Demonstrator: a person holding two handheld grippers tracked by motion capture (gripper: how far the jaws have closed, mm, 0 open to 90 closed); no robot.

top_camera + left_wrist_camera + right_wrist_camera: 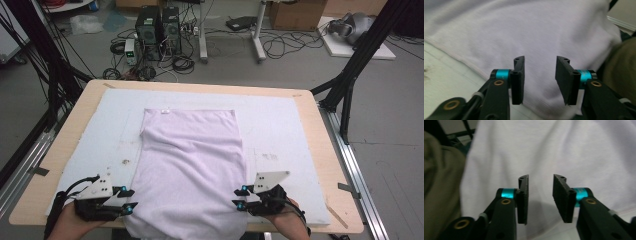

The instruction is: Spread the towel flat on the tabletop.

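In the middle of the table, on a white pad (290, 130), we see a pale lilac towel (192, 165) spread flat, long side running away from us. Its far edge lies straight across the pad and carries a small white label (165, 111); its near end spills over the table's front edge (340, 227) and hangs down between our two hands. The cloth shows soft folds along its left side.

At the towel's near left corner we hold the left gripper (131, 199), its tips just beside the cloth's hem. In the left gripper view its jaws stand apart with nothing pinched; the towel (529, 32) lies beyond and under them, its seamed edge crossing the pad (446, 75) at a slant.

At the near right corner sits the right gripper (239, 197), tips pointing inward at the cloth's side. In the right gripper view these jaws too stand apart, gap empty, with the towel (564, 150) spread behind them.

Beyond the wooden table we see a grey floor with two computer towers (159, 27), tangled cables (280, 42) and a cardboard box (297, 14).
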